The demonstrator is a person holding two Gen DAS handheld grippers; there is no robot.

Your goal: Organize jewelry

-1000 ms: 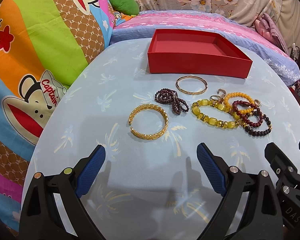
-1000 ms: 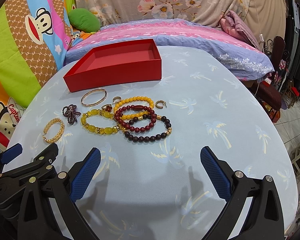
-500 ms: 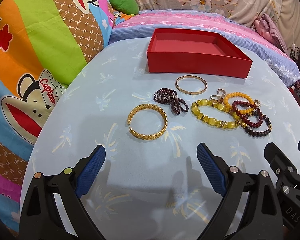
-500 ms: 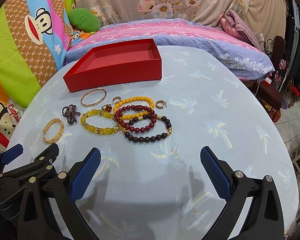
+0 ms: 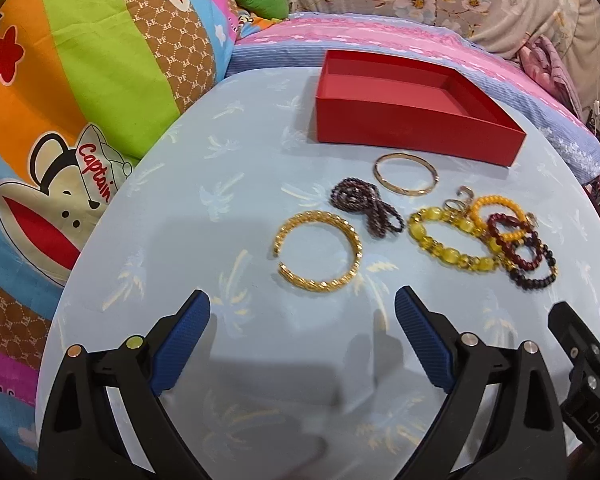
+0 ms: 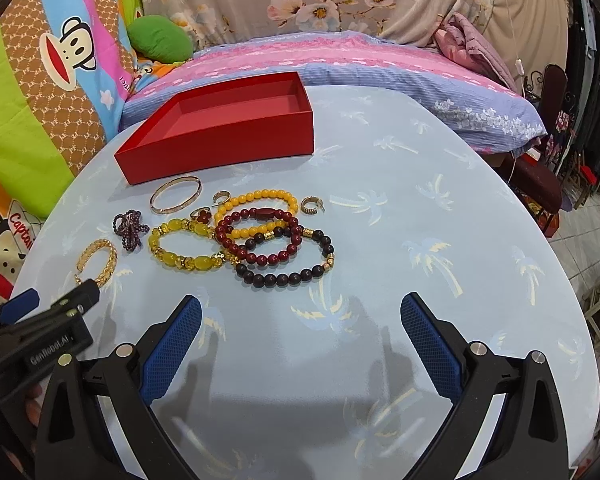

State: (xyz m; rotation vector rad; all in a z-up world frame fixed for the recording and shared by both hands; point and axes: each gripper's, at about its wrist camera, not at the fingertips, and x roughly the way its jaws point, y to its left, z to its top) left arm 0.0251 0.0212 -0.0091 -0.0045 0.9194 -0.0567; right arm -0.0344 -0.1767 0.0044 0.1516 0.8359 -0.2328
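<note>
An empty red box (image 5: 416,120) (image 6: 224,140) sits at the far side of the round table. In front of it lies jewelry: a gold cuff (image 5: 318,254) (image 6: 96,260), a dark purple bead bundle (image 5: 364,206) (image 6: 129,228), a thin gold bangle (image 5: 406,174) (image 6: 176,194), a yellow bead bracelet (image 5: 448,244) (image 6: 186,246), orange, red and dark bead bracelets (image 6: 284,248) overlapping, and small earrings (image 6: 311,205). My left gripper (image 5: 302,312) is open just short of the gold cuff. My right gripper (image 6: 300,314) is open near the dark beads.
The table wears a light blue palm-print cloth (image 6: 400,208). A bed with striped pink and blue bedding (image 6: 340,60) and a cartoon-monkey quilt (image 5: 80,80) borders it behind and left. A green cushion (image 6: 160,38) lies there. Chairs and clutter (image 6: 540,184) stand at right.
Both grippers have crept slightly forward toward the jewelry. Their jaws stay open and nothing on the table has moved.
</note>
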